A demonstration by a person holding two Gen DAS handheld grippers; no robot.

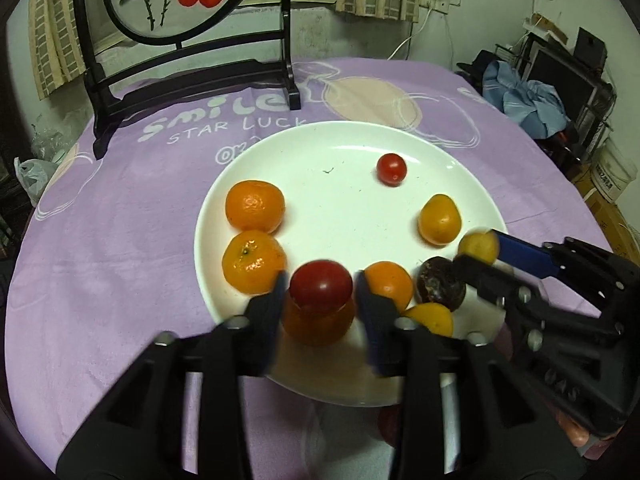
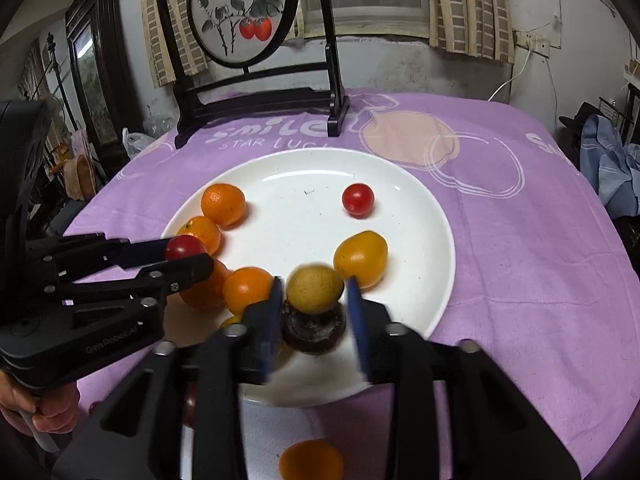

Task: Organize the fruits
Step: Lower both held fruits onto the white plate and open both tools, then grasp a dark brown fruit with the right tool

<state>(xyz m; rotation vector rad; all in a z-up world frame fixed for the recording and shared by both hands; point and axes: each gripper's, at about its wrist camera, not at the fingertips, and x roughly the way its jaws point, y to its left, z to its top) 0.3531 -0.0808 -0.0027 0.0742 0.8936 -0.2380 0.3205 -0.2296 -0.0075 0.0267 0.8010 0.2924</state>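
Note:
A white plate (image 1: 340,208) (image 2: 304,220) on the purple cloth holds several mandarins, a cherry tomato (image 1: 392,169) and a dark round fruit (image 1: 440,284). My left gripper (image 1: 318,284) hovers over the plate's near rim with a red tomato (image 1: 320,286) between its fingers. Narrow gaps show on both sides, so the pads do not press it; a mandarin (image 1: 316,326) lies right below. My right gripper (image 2: 314,292) stands the same way around a yellow-brown fruit (image 2: 315,289), just above the dark fruit (image 2: 314,330), pads apart from it.
A black-framed round painted screen (image 1: 192,60) stands at the table's far side. One mandarin (image 2: 311,462) lies off the plate near the front edge, beside white paper (image 2: 276,432). A person's hand (image 2: 52,412) holds the left gripper. Clutter stands beyond the table's right side.

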